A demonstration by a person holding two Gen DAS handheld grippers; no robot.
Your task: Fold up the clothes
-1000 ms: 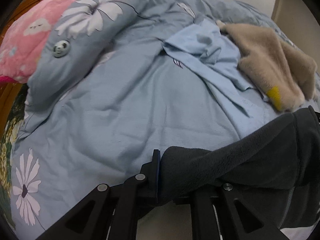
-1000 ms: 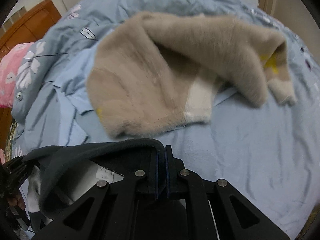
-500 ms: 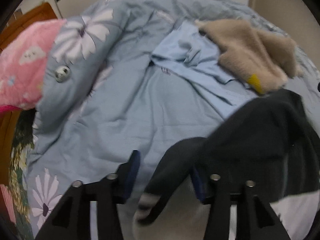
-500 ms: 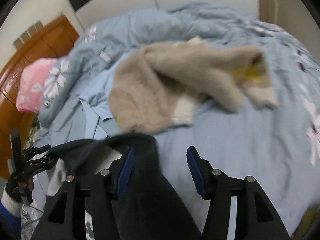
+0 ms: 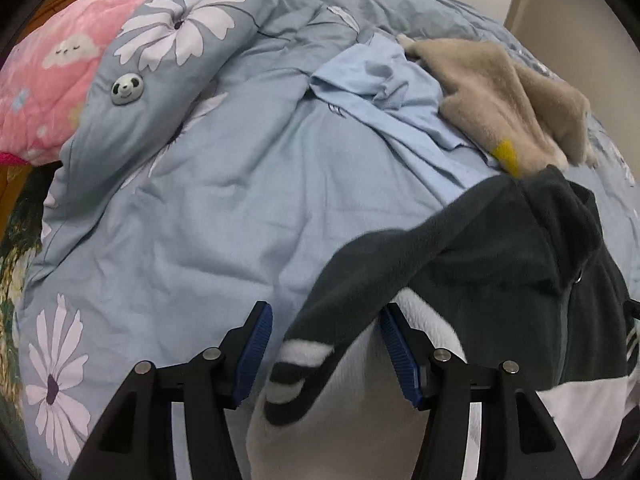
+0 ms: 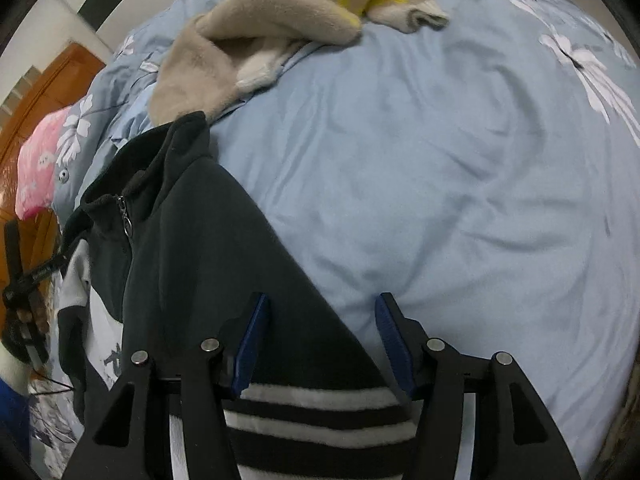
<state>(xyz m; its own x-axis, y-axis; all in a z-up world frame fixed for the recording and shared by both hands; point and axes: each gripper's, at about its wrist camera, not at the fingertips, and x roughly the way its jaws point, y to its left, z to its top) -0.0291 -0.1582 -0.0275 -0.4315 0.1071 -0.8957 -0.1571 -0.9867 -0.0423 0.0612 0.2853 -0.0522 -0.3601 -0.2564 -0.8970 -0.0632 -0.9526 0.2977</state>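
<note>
Dark fleece jacket (image 5: 500,248), zip-collared, striped cuffs, spread on the blue floral duvet (image 5: 224,200). Left gripper (image 5: 324,344): jaws wide apart, gripping nothing, one sleeve lying between them. Right gripper (image 6: 318,344): jaws wide apart, empty, above the other striped cuff. Beige plush garment (image 6: 256,28) ahead, beyond the collar.

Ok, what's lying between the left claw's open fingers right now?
In the left wrist view, the dark fleece jacket's sleeve, with its striped cuff, lies loose between the fingers of the open left claw; neither pad grips it.
</note>
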